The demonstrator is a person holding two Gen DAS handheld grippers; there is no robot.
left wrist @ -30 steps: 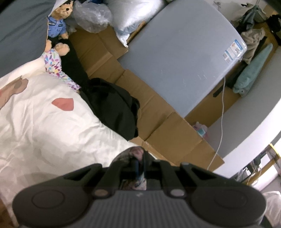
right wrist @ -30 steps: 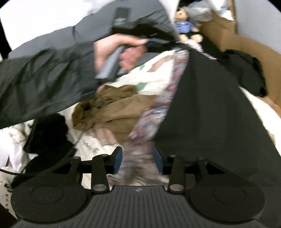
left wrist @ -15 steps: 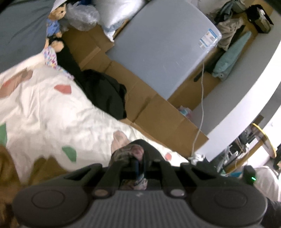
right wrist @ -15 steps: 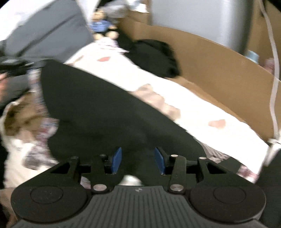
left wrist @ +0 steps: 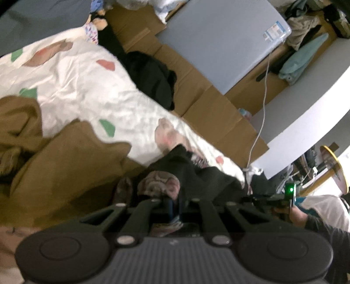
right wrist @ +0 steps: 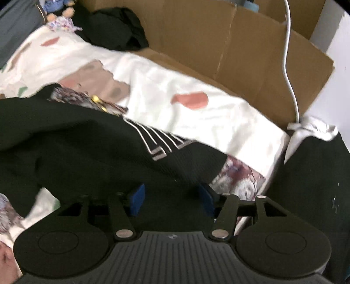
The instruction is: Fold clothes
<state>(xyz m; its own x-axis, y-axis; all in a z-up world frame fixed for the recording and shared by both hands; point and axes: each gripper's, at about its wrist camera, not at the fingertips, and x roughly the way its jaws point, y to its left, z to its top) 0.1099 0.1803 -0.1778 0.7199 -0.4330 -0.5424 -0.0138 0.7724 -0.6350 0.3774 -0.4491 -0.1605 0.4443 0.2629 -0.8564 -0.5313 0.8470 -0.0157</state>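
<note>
Each gripper has a dark grey ribbed housing flanked by two round black discs, with black linkage arms pinned by silver screws running forward. The left gripper [left wrist: 174, 206] shows narrow blue pads. The right gripper [right wrist: 171, 197] carries blue rectangular pads. Right of the left claw, a hand [left wrist: 298, 216] emerges from a dark grey sleeve [left wrist: 328, 233].

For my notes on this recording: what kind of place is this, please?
Most likely a cluttered bedroom at home: a bed with a white patterned quilt, stuffed toys at its head, flattened cardboard alongside it, and clothes piled beyond.
</note>
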